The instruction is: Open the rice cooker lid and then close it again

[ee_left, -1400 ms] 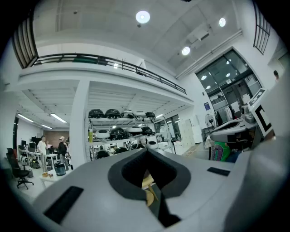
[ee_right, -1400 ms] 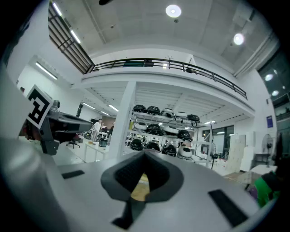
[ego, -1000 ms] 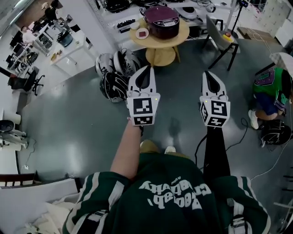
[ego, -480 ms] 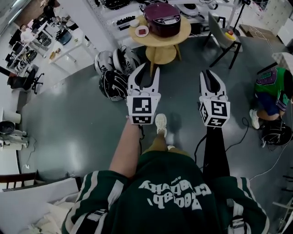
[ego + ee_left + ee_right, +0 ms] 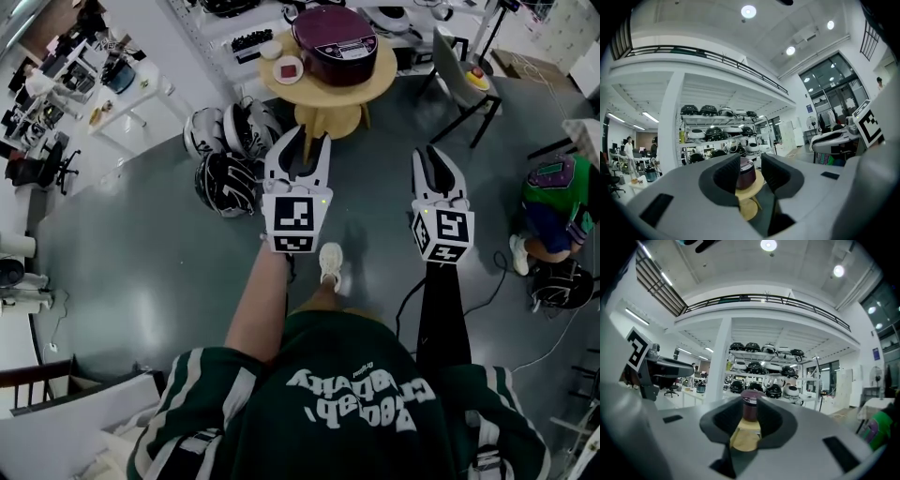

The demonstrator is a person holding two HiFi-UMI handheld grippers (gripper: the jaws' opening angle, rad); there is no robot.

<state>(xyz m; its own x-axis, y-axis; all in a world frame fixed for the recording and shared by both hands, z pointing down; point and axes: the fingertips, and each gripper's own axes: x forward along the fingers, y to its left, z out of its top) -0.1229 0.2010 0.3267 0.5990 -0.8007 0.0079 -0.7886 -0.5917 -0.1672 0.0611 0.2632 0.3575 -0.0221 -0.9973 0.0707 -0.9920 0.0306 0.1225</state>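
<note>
Standing well short of the round wooden table, the person is holding both grippers out level, aimed at the maroon rice cooker that's sitting on top with its lid shut. The left gripper and right gripper are both showing jaws apart, having just been opening up, the left one wider. Nothing's between them, only a far-off view of the cooker lined up in each gap.

So the step right now looks like just closing the distance. Best bet imo: keeping the cooker centred in both gripper views while walking in, skirting the helmets lying on the floor left of the table, and stopping once the lid's front edge is in easy reach. Probably one gripper should be going for the lid release while the other is steadying the body, minding the small dish beside it.
</note>
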